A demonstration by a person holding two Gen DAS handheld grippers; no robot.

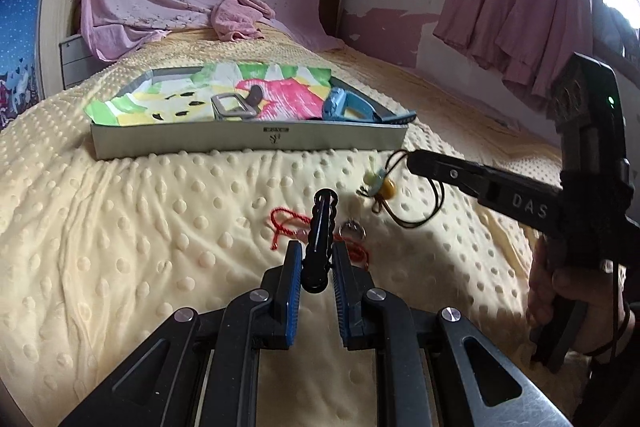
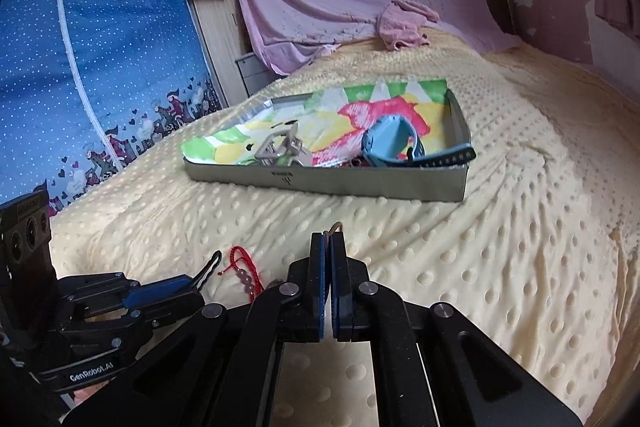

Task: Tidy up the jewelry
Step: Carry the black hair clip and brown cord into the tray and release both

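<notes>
Left wrist view shows the left tongs (image 1: 316,263) pinching a black wavy hair clip (image 1: 320,227) that sticks forward and up from between the blue pads. Just beyond it, on the cream dotted bedspread (image 1: 140,227), lie a red cord bracelet (image 1: 286,223) and a small silver ring (image 1: 352,229). To the right, the right tongs (image 1: 412,159) hold a dark cord necklace (image 1: 404,203) by its loop; a pale green charm and an amber bead (image 1: 390,185) hang from it above the bedspread. A hand (image 1: 568,291) grips that tool's handle at the right edge.

A shallow grey box (image 1: 248,139) sits further up the bed, lined with paper coloured green, yellow and pink. Inside it lie a blue watch (image 1: 344,105), whose strap reaches over the box's right corner, and a grey metal frame-shaped piece (image 1: 234,107).

Right wrist view shows the right tongs (image 2: 330,247) pressed together, with only a short brown loop of cord (image 2: 336,227) poking out above the tips; the charm and bead are hidden there. It shows pinkish beads on the red bracelet (image 2: 244,269), and the left tongs (image 2: 200,281) from the side with the clip's (image 2: 212,265) tip curving up. A blue dotted wardrobe cover (image 2: 100,67) fills the left.
</notes>
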